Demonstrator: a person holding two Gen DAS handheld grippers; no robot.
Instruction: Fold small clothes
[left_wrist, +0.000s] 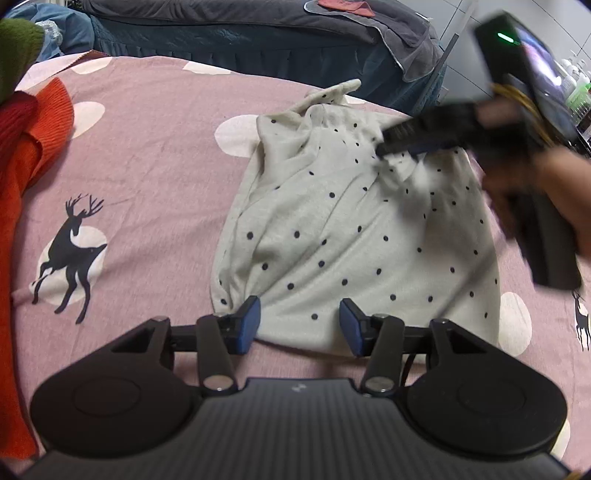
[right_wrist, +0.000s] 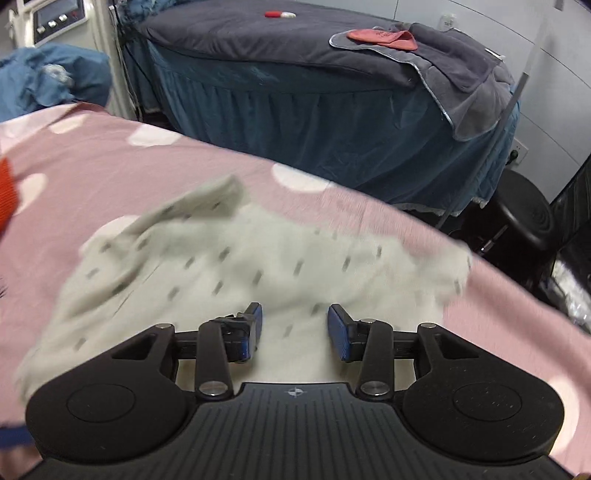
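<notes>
At 9 o'clock the left gripper (left_wrist: 300, 325) is hovering part open and holding nothing over the near hem of the dotted garment (left_wrist: 354, 236) lying rumpled on the pink bedspread (left_wrist: 147, 155), while at 2 o'clock the right gripper (right_wrist: 294, 330), its 2 jaws gaping empty, is risking bunching loose cloth further.

The dotted garment (left_wrist: 354, 236) is soft matt knit cloth (creased), lying on a smooth matt cotton-like bedsheet (left_wrist: 155, 155).

A pink spotted bedsheet (left_wrist: 147, 155) carries a dotted garment (left_wrist: 351, 236) and orange knitwear (left_wrist: 40, 140).
</notes>
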